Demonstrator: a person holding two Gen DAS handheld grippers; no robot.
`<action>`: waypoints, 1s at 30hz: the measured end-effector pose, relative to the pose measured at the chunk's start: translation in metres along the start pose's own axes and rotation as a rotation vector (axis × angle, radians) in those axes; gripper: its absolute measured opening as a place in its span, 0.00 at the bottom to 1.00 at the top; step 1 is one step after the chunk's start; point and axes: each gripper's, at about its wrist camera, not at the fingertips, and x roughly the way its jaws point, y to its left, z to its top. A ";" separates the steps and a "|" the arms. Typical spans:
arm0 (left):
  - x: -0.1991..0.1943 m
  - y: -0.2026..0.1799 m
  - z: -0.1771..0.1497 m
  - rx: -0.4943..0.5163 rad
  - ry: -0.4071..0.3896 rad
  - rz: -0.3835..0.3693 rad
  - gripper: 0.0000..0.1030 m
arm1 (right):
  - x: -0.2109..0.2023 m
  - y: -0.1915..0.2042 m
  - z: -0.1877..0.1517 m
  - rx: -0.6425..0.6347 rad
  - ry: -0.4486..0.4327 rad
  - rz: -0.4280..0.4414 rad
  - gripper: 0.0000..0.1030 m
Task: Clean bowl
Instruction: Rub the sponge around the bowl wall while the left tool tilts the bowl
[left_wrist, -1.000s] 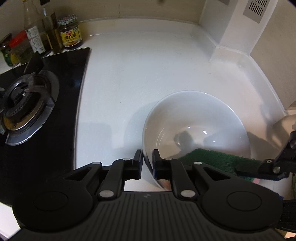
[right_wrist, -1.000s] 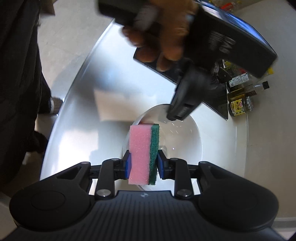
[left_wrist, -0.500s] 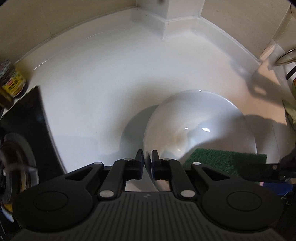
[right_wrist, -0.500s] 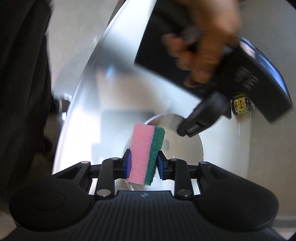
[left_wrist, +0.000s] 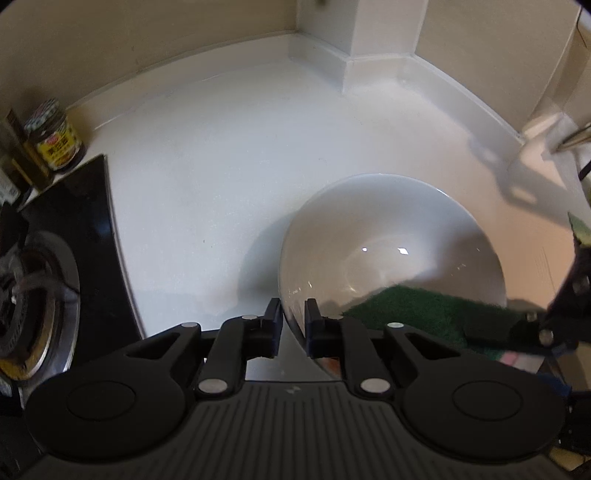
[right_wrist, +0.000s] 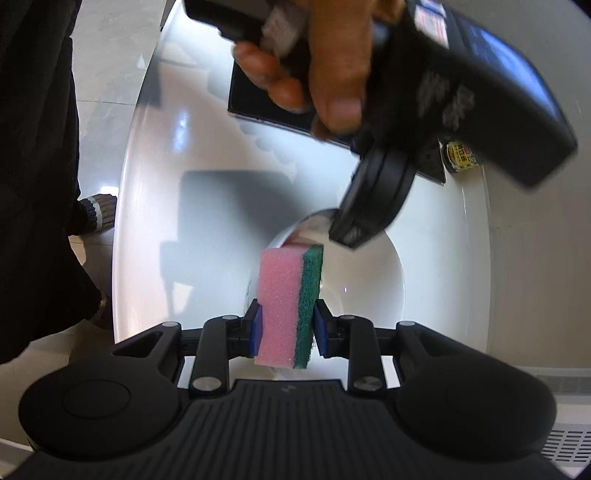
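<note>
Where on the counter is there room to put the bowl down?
The biggest bare patch is the white counter between the stove on the left, the back wall and the bowl. It is crowded by the jar in the far left corner, and at the bowl's near side, where both tongs and the sponge meet.

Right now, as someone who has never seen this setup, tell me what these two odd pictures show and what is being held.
No robot here: a person holds a two-finger gripper in each hand, each carrying a fisheye camera looking along its fingers. The left camera shows the left gripper pinching the rim of a white ceramic bowl over a white kitchen counter, beside a black gas hob and a yellow-labelled jar. The right camera shows the right gripper clamping a pink-and-green sponge at the bowl, with the person's hand above.
</note>
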 end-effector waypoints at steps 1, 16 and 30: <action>0.003 -0.001 0.005 0.019 0.003 -0.006 0.08 | 0.000 0.000 0.000 -0.009 -0.006 0.006 0.24; -0.010 0.010 -0.006 -0.215 -0.051 0.003 0.13 | 0.013 -0.005 -0.017 -0.132 -0.040 0.061 0.24; 0.011 0.004 0.024 -0.136 -0.012 -0.009 0.17 | 0.017 0.009 -0.028 -0.213 0.014 0.023 0.24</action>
